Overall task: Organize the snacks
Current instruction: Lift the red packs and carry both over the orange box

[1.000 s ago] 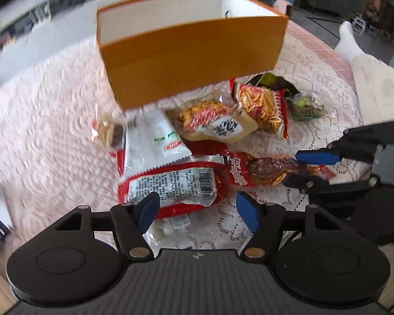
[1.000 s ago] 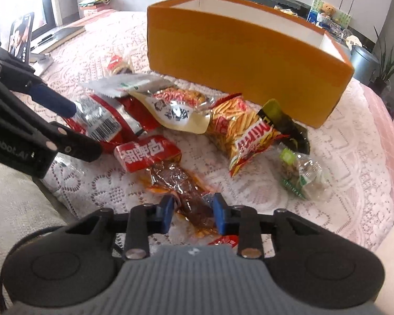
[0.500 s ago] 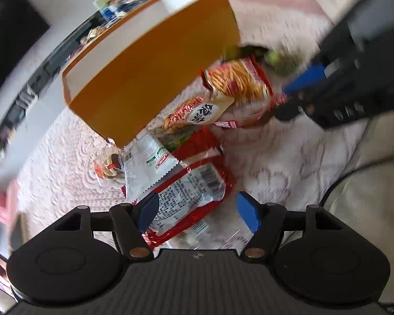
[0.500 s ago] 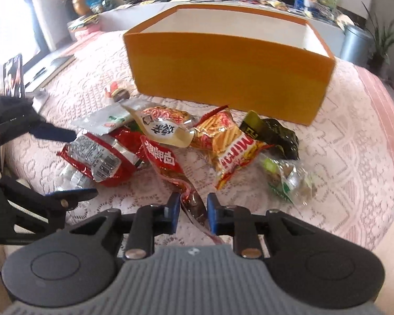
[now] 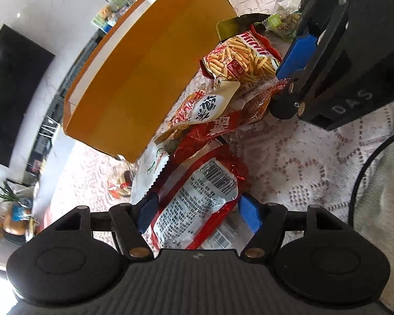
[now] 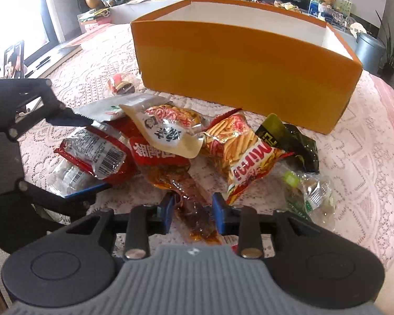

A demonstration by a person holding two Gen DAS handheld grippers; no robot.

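My left tool (image 5: 197,214) opening wide around red barcode packet (image 5: 197,202), pads not pressing. My right tool (image 6: 193,211) opening, clear meat packet (image 6: 194,207) between fingers.

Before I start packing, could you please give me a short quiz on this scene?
1. True or false: the orange box lies on its side.
2. Of these snacks, which lies closest to the box? A the burger candy; B the barcode pack; C the clear green pack.
3. What do the snacks lie on?
Key: 1 false, it stands upright with its top open. 2 A. 3 a lace cloth.
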